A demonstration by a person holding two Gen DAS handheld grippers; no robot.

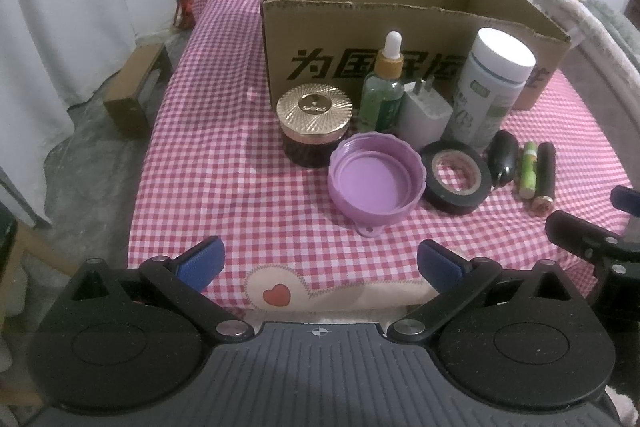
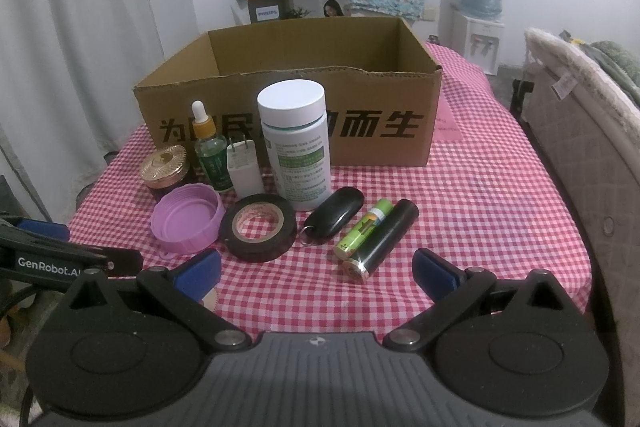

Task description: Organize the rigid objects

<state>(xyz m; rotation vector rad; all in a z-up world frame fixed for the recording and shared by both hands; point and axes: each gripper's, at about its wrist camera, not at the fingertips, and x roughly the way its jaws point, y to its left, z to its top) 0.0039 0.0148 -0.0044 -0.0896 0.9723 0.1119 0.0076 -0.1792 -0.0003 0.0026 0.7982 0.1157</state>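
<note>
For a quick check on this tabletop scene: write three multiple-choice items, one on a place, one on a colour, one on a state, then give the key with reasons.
1. Where does the roll of black tape lie?
A. inside the cardboard box
B. on the checked cloth, between the cap and the key fob
C. on top of the white bottle

2. What colour is the big upturned cap?
A. purple
B. yellow
C. red

3. How is the right gripper?
A. shut on a battery
B. shut on the tape
C. open, holding nothing

Key: 1 B, the tape sits on the cloth with the cap to one side and the key fob to the other. 2 A, it shows lilac-purple in both views. 3 C, its blue pads stand wide apart with only cloth between them.
</note>
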